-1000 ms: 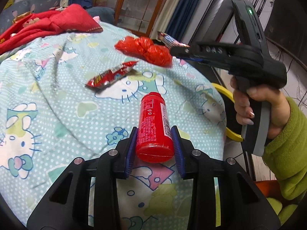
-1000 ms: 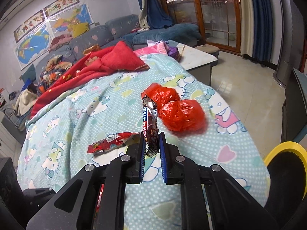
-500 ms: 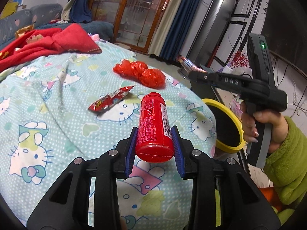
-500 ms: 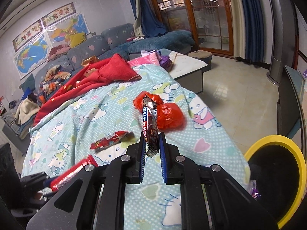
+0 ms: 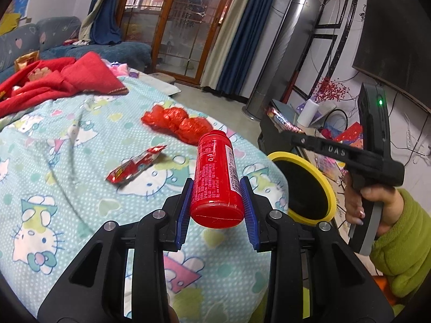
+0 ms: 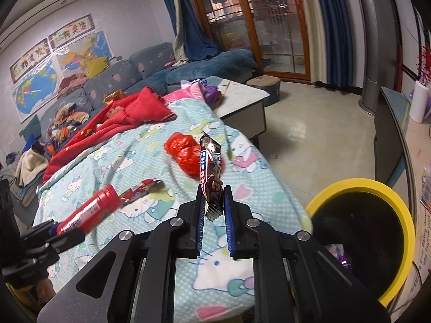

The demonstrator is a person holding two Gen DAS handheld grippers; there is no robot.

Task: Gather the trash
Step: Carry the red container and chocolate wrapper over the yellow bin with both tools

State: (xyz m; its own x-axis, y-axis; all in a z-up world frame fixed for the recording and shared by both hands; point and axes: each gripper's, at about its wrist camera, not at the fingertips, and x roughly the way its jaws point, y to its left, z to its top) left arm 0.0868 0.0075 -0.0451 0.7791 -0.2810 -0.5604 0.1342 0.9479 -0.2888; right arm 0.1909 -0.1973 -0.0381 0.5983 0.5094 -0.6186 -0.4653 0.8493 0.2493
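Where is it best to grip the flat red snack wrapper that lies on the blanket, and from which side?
Probably from above, across the narrow middle of the red wrapper. It lies flat and long on the soft blanket, so gripper fingers could press down beside its long edges and pinch. Its crimped far end also looks slightly raised.

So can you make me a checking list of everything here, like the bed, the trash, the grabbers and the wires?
Surface: Hello Kitty blanket, rumpled.
Job's things: red plastic bottle in left gripper; brown candy wrapper in right gripper; red snack wrapper and crumpled red plastic bag on blanket; yellow-rimmed bin beside bed.
Clutter: red cloth.
Grippers: both shut.
Cables: wires under television.
Surroundings: sofa, wall maps, glass doors.
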